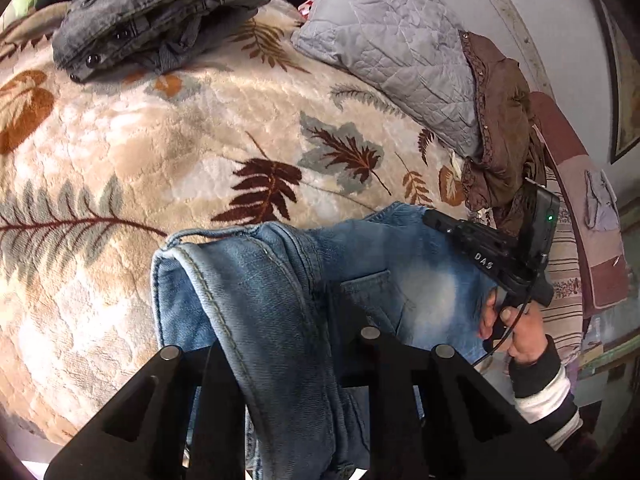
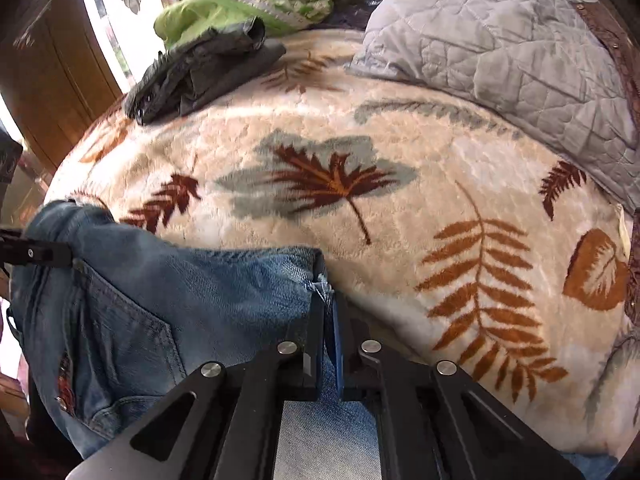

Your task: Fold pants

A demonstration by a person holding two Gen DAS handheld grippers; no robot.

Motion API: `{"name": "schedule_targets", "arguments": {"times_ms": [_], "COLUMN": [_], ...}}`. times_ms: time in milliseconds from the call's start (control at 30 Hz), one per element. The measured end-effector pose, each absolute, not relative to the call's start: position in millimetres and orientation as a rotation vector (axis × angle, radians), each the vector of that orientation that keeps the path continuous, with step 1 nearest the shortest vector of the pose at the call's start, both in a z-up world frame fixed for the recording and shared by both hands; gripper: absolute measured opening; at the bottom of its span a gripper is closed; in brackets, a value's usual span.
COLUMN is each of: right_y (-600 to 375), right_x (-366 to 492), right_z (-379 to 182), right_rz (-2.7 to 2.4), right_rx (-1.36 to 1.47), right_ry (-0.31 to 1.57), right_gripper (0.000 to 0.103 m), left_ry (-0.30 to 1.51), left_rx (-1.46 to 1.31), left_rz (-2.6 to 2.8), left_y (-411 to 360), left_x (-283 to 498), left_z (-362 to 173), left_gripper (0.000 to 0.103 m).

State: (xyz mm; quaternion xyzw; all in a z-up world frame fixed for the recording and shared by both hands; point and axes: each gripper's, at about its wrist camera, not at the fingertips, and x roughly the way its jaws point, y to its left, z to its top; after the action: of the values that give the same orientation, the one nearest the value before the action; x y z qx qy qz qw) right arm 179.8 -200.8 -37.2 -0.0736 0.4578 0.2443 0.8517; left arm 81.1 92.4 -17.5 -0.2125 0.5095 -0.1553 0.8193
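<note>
Left gripper [image 1: 280,344] clamps blue denim pants [image 1: 280,280] at 6 o'clock; right gripper [image 2: 329,332] pinches hem, at 3 o'clock in left view. Both lift edge, ready to fold over leafy bed blanket [image 2: 360,160].

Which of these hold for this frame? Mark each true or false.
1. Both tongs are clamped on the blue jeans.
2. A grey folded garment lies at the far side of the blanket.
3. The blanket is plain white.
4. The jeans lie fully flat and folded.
1. True: left tongs and right tongs both pinch the blue jeans.
2. True: the grey folded garment rests there.
3. False: the blanket bears a leaf print.
4. False: the jeans hang draped from both tongs.
</note>
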Motion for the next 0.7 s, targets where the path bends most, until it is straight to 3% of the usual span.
{"name": "schedule_targets", "arguments": {"times_ms": [133, 233, 300, 400, 467, 533, 700], "right_y": [-201, -197, -206, -222, -229, -233, -216], "right_x": [197, 194, 187, 157, 129, 102, 42], "right_z": [-67, -74, -56, -28, -18, -18, -28], "right_rz": [0.464, 0.418, 0.411, 0.483, 0.562, 0.635, 0.729], "right_rx": [-0.135, -0.15, -0.065, 0.058, 0.139, 0.208, 0.196], "right_ry": [1.054, 1.044, 1.022, 0.973, 0.96, 0.988, 1.027], "right_gripper": [0.001, 0.005, 0.02, 0.03, 0.039, 0.049, 0.051], "left_ry": [1.175, 1.182, 1.165, 1.132, 1.11, 1.116, 1.206], "left_rx": [-0.383, -0.492, -0.569, -0.607, -0.641, -0.682, -0.915], "left_rz": [-0.248, -0.276, -0.286, -0.267, -0.273, -0.306, -0.398], "left_y": [87, 102, 118, 134, 134, 126, 105], "left_x": [95, 91, 80, 48, 19, -9, -47], "left_z": [-58, -50, -37, -13, -3, -2, -31], "left_gripper": [0.026, 0.028, 0.027, 0.045, 0.068, 0.077, 0.078]}}
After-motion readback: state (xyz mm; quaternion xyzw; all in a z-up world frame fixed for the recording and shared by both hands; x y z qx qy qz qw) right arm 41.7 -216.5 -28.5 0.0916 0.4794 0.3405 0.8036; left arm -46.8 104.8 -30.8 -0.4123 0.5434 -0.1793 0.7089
